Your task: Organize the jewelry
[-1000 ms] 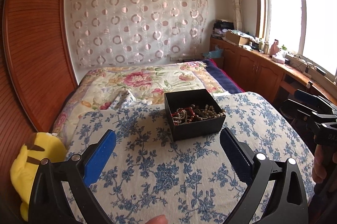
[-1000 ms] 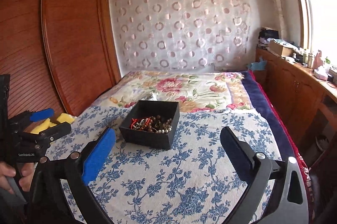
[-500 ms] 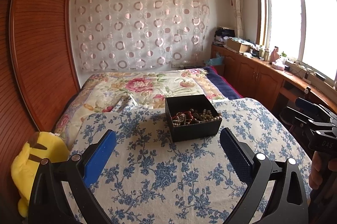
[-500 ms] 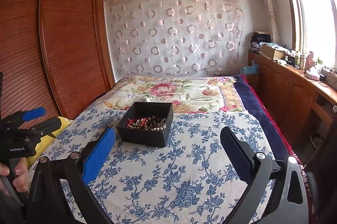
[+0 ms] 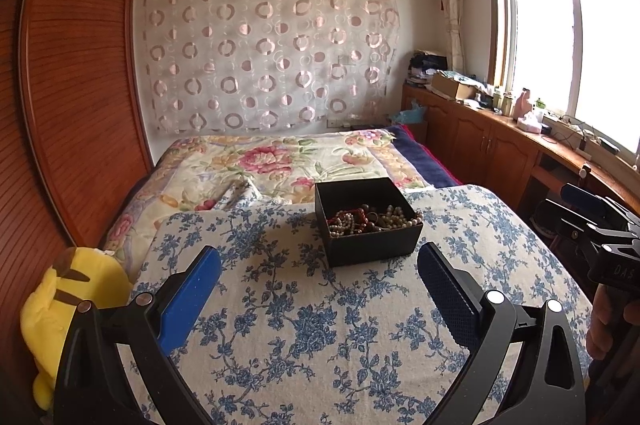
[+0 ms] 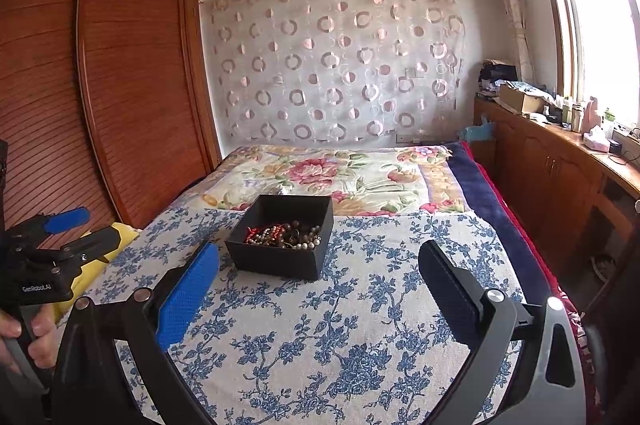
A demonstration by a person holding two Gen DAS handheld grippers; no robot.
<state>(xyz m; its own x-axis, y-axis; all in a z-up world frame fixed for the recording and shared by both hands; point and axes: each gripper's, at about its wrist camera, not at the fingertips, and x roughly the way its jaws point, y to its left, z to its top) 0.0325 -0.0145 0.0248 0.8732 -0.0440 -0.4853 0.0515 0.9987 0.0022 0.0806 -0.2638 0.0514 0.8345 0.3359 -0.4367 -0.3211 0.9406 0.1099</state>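
Note:
A black open box (image 5: 370, 225) sits on the blue-flowered bedspread (image 5: 320, 325); it holds a tangle of beaded jewelry (image 5: 372, 219) in red, brown and pearl colours. The box also shows in the right wrist view (image 6: 285, 245) with the jewelry (image 6: 286, 235) inside. My left gripper (image 5: 320, 289) is open and empty, held back from the box. My right gripper (image 6: 320, 285) is open and empty, to the right of the box. Each gripper shows at the edge of the other's view, the right one (image 5: 592, 225) and the left one (image 6: 52, 245).
A yellow plush toy (image 5: 68, 301) lies at the bed's left edge beside the wooden wardrobe (image 5: 72, 105). A floral quilt (image 5: 280, 165) covers the far bed. Wooden cabinets (image 5: 500, 149) with clutter run under the window at right.
Both grippers have pulled back and tilted up, so the box sits farther away and more of the room and ceiling shows. The jaws stay open.

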